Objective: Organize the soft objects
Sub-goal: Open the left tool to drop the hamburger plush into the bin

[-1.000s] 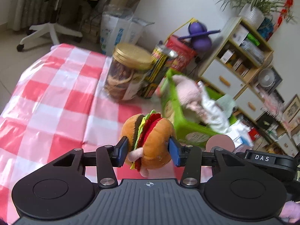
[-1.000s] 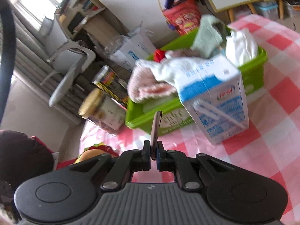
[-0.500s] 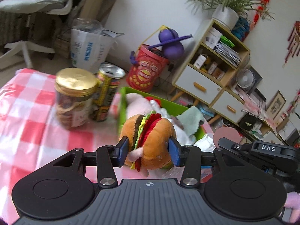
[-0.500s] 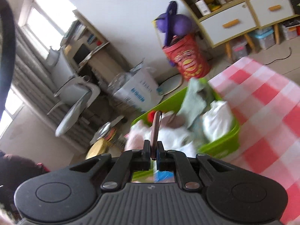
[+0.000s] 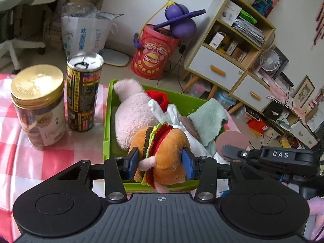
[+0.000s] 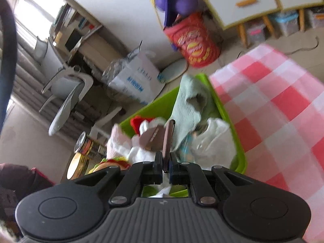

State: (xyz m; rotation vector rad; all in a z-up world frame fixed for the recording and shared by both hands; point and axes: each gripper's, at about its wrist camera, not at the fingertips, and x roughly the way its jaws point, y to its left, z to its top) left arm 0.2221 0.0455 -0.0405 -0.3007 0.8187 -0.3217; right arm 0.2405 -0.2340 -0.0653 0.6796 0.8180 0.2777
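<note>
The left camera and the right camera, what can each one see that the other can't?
Only the left camera shows the burger toy's whole body squeezed between the left gripper's blue pads, the wooden shelf with a little fan, and the big pink plush.

Only the right camera shows the window and a thin flat disc pinched edge-on in the shut right gripper.

Both show the green bin of soft things, the mint cloth, the can, the gold-lidded jar and the red tub.

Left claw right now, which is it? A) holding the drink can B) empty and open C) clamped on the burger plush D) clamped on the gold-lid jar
C: in the left wrist view the left claw has both blue pads pressed into the burger plush, above the green bin; the jar and can stand untouched on the table.
</note>
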